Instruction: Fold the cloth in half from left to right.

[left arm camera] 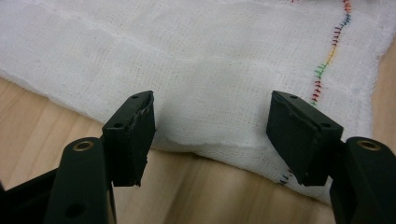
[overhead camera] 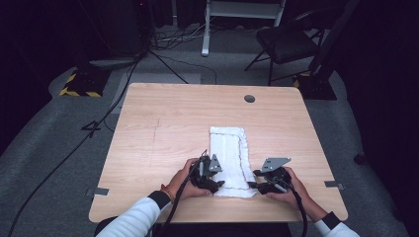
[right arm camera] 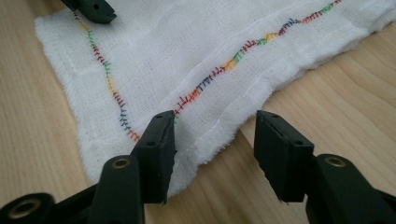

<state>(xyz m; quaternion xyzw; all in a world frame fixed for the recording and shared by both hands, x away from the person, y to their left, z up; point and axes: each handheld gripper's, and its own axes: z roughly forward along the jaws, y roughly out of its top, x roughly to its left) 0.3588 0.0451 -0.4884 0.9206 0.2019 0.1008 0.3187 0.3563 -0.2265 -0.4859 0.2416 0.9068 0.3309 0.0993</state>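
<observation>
White cloth (overhead camera: 228, 155) lies flat on wooden table (overhead camera: 163, 128).

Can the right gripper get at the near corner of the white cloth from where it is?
Probably yes: the right gripper is open at the white cloth corner, with nothing between them.

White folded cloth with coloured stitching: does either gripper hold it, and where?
No. The left gripper and right gripper stand open at the cloth's near corners.
</observation>
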